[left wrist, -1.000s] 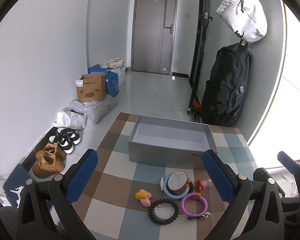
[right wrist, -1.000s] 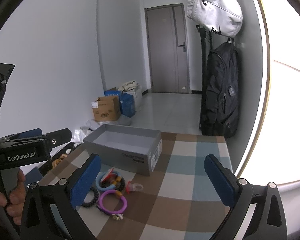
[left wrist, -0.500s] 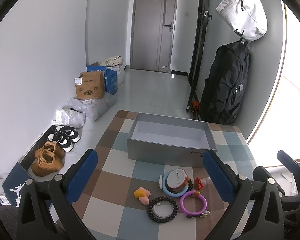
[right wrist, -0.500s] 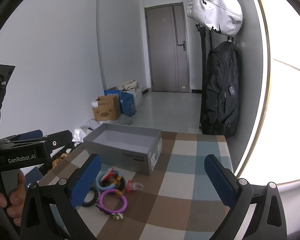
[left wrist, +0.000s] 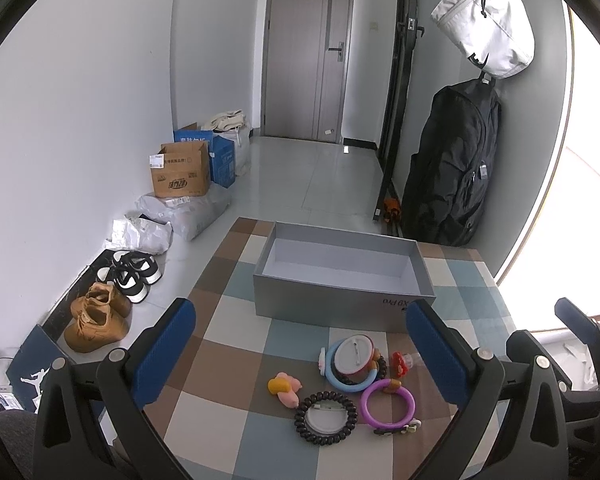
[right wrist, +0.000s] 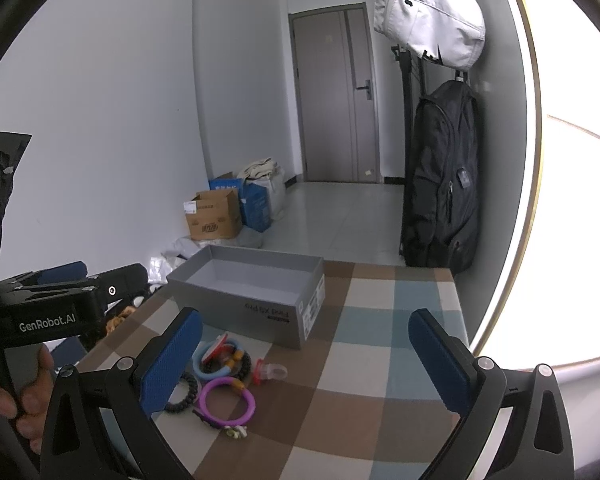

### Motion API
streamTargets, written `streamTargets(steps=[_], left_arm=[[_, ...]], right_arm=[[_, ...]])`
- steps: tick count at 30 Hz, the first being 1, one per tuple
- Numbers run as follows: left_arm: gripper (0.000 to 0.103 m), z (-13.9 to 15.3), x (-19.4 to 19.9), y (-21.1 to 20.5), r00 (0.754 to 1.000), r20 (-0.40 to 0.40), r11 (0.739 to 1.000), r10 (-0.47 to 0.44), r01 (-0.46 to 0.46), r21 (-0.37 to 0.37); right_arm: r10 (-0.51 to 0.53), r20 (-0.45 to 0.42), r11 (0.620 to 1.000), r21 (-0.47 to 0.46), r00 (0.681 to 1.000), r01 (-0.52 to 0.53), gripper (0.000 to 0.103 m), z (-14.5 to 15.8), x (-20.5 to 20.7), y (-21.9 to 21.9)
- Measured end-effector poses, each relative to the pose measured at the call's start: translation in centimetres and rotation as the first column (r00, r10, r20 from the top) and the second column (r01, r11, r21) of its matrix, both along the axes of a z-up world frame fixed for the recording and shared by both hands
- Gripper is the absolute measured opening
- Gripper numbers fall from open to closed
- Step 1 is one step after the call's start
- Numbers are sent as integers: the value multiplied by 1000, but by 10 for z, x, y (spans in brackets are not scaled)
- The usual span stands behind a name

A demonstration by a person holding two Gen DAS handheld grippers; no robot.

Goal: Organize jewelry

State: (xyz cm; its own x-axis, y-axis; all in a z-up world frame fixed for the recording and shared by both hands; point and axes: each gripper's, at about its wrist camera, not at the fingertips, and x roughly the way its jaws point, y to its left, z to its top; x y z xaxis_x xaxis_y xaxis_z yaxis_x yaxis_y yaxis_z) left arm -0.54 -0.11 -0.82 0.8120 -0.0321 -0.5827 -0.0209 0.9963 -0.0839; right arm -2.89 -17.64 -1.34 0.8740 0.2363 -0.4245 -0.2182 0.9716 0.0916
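While both the left hand-held gripper and right hand-held gripper hover released, nothing is sorted. Nearest, on the checked bench: black bead bracelet, purple bangle, orange-pink charm, blue ring. Beyond: grey box, empty. All pieces remain to load.

**Bright daylight, blown-out right edge**

Lit strongly from the window at right, overexposed to pure white in both views. Soft, faint shadows on the table. Sharp centre focus; heavy fisheye curvature and black vignette at corners.
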Motion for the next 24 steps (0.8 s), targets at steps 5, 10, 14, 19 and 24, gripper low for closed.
streamTargets(steps=[5,10,14,19,24], left_arm=[[102,-3,3,0,1000,-24,1000,-4,4,-3],[102,-11,7,7,996,-84,999,-20,18,-33],[102,-21,8,14,988,-145,997,-45,35,-73],[102,-36,9,20,967,-241,990,-76,44,-135],[102,-49,6,19,941,-321,986,-107,59,-158]], right_arm=[[-3,-9,1000,2,1000,3,103,-3,1,1],[-12,-24,1000,7,1000,13,103,-3,6,-2],[-35,-54,999,23,998,36,103,-4,13,-8],[-50,-87,998,23,995,52,103,-5,20,-12],[-41,-131,998,35,991,46,103,-8,30,-11]])
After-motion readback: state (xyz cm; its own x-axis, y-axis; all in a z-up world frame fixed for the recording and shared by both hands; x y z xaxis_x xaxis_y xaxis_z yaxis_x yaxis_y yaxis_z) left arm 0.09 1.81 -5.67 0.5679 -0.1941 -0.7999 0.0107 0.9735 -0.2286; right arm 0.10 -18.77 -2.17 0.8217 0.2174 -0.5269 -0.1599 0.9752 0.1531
